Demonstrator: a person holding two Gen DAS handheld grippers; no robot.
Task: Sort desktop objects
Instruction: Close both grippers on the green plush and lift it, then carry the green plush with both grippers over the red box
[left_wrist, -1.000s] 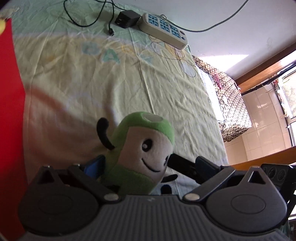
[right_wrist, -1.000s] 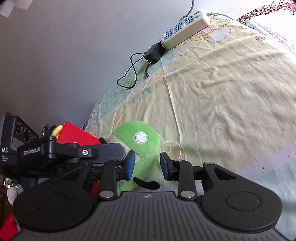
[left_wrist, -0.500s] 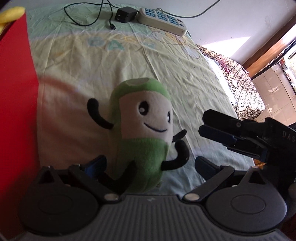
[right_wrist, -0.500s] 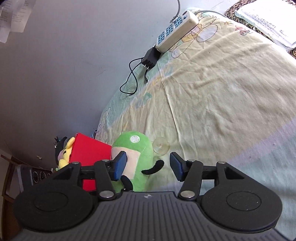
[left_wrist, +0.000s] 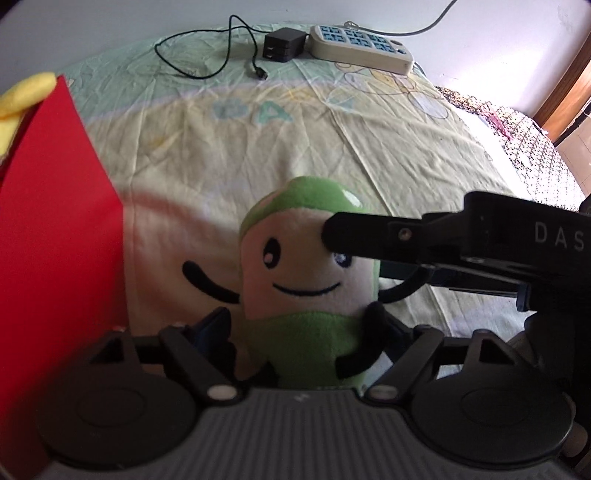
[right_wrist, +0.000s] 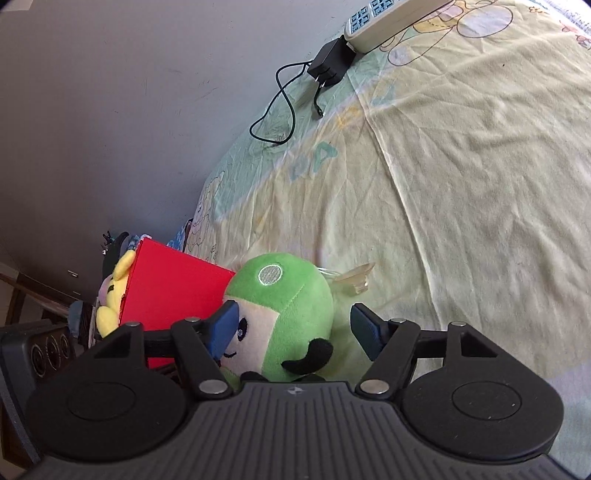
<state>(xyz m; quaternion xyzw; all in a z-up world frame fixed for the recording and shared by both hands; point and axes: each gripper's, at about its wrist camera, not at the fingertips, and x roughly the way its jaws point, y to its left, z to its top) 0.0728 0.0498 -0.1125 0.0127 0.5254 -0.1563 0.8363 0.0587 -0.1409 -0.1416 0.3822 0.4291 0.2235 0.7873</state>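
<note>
While the green plush toy (left_wrist: 308, 284) stands upright on the pale yellow bedsheet (left_wrist: 229, 155), just beside the red box (left_wrist: 55, 236), the left gripper (left_wrist: 306, 332) has its fingers on either side of the toy's lower body; they have just been closing in, though whether the pads already press on the plush I cannot tell. From the right, the right gripper (right_wrist: 295, 328) reaches across the toy's head with its fingers parted, having just been opening; the blue pad of one finger (right_wrist: 223, 326) lies against the toy's face, the other finger stands clear of it. A yellow plush (right_wrist: 112, 295) pokes out behind the red box. Far back on the sheet lie a white power strip (left_wrist: 360, 48) and a black charger (left_wrist: 283, 45) with its cable.
</note>
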